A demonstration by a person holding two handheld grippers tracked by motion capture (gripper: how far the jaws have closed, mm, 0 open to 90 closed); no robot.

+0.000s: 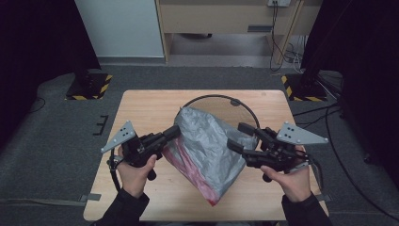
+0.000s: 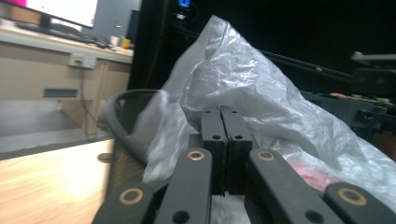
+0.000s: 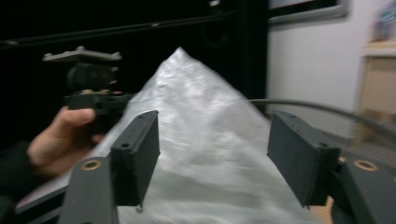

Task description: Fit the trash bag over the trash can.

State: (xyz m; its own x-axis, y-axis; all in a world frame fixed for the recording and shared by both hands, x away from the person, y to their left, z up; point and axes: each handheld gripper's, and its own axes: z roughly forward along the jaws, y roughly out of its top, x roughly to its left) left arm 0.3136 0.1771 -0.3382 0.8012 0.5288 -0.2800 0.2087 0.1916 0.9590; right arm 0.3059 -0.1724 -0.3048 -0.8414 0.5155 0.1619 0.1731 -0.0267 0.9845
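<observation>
A crinkled grey plastic bag (image 1: 207, 141) with something pink low inside it lies tented over the middle of the wooden table (image 1: 141, 108). It partly covers a round black mesh basket (image 1: 221, 96) on its side. My left gripper (image 1: 173, 133) is shut on the bag's left edge; in the left gripper view the jaws (image 2: 226, 121) meet against the bag (image 2: 261, 84), with the basket rim (image 2: 126, 102) to the left. My right gripper (image 1: 239, 135) stands open at the bag's right edge. In the right gripper view its jaws (image 3: 212, 154) flank the bag (image 3: 196, 116) without pressing it.
Two black stand bases with yellow-black stripes (image 1: 89, 87) (image 1: 301, 89) sit on the carpet behind the table's far corners. Cables run over the floor at the right (image 1: 329, 113). A wooden desk (image 1: 226, 19) stands at the back.
</observation>
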